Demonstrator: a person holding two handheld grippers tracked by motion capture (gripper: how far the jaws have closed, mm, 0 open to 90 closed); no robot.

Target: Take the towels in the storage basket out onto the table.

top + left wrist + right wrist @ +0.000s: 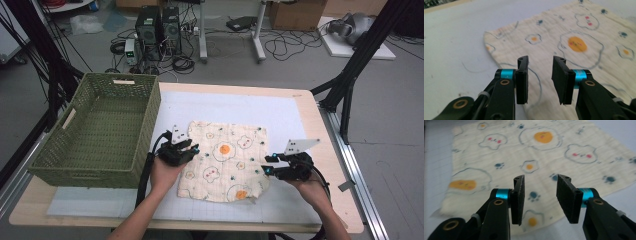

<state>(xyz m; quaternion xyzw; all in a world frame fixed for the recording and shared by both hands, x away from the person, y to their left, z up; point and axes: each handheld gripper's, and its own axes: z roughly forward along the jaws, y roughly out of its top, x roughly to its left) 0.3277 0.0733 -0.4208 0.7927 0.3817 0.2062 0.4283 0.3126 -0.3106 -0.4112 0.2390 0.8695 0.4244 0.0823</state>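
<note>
The cloth (225,160) is cream with orange-yolked fried eggs (plus dark paw prints); the basket (100,130) is olive green.

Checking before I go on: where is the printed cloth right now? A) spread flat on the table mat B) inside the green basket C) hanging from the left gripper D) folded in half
A: the printed cloth lies spread flat on the table mat, beside the empty green basket, with both grippers open and clear of it.

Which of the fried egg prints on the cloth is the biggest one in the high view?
The egg in the middle of the cloth, beside the left gripper. Its orange yolk and outline are clearly bigger than the near-edge eggs and the small ones around it.
</note>
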